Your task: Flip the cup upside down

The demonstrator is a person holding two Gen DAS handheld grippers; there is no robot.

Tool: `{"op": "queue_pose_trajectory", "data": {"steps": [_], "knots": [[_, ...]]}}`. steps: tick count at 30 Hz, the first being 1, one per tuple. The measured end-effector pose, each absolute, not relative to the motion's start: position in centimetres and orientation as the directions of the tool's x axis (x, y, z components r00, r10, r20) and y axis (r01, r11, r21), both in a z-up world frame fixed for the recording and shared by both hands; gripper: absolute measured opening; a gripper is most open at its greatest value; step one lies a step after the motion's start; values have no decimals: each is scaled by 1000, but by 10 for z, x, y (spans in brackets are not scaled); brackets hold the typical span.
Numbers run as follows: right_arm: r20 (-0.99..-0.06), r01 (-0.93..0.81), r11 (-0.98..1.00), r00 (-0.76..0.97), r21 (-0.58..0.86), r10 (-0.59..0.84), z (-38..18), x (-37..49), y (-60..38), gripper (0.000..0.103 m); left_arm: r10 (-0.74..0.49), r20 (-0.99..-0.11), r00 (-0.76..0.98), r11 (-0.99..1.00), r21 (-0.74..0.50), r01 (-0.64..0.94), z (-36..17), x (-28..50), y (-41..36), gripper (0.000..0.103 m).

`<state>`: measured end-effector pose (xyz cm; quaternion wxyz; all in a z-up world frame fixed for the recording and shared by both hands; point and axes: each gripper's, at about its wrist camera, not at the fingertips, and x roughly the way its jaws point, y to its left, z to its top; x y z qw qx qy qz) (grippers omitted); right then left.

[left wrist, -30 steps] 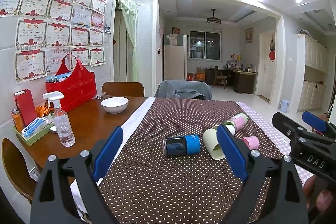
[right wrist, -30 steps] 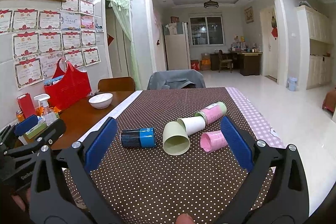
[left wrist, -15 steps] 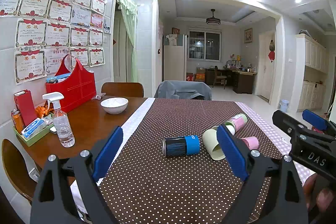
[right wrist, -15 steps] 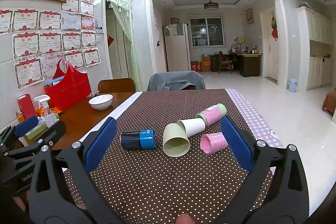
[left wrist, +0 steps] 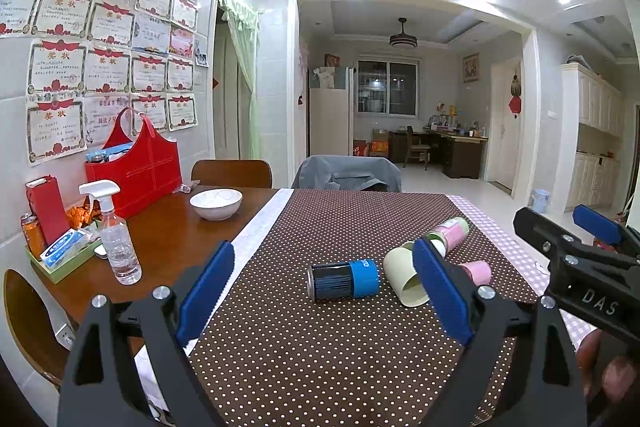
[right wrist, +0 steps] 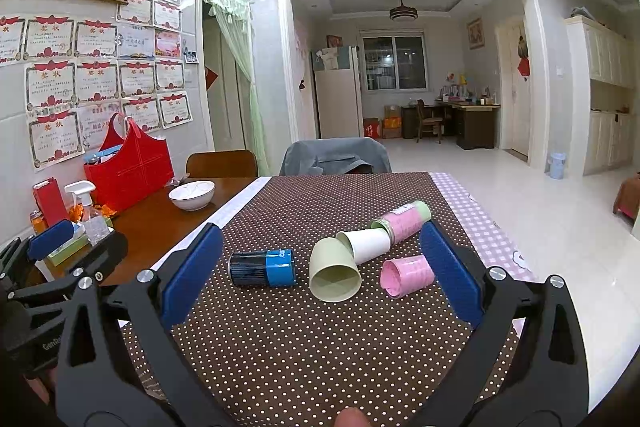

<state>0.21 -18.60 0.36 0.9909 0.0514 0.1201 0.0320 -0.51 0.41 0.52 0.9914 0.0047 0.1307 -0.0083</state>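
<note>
Both tools are hovering low over the near end of the dotted tablecloth, spread wide and holding nothing. The left gripper is facing the blue-and-black cup, lying crosswise. The right gripper is lining up on the pale green cup, lying mouth toward it, likely nearer.

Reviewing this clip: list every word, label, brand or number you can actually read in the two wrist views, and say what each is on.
"DAS": white letters on the right gripper body, seen from the left wrist view.
"Gen...": partial white lettering on the left gripper body in the right wrist view; the rest is cut off.
"奖状": red headings on the wall certificates; their smaller text is unreadable.
Blue can label: too blurred to read.
Pink cup print: too blurred to read.
</note>
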Motion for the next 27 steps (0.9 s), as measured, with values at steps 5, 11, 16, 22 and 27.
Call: {"op": "queue_pose_trajectory", "data": {"steps": [5, 11, 16, 22, 27], "knots": [[-234, -52, 993, 969, 109, 77, 4, 2, -186, 97, -17, -257, 966, 1000, 9, 20, 6, -6, 3, 89], [-237, -56, 993, 968, 105, 79, 4, 5, -184, 97, -16, -258, 966, 1000, 10, 19, 6, -6, 3, 89], [-245, -59, 993, 966, 100, 82, 4, 10, -181, 97, -15, -258, 966, 1000, 11, 18, 6, -6, 3, 89], [-265, -61, 994, 961, 93, 84, -1, 20, -181, 97, -12, -264, 964, 1000, 12, 16, 5, -3, 5, 89], [-298, -61, 995, 951, 77, 82, -9, 35, -181, 97, -5, -295, 955, 1000, 17, 11, -1, 14, 7, 89]]}}
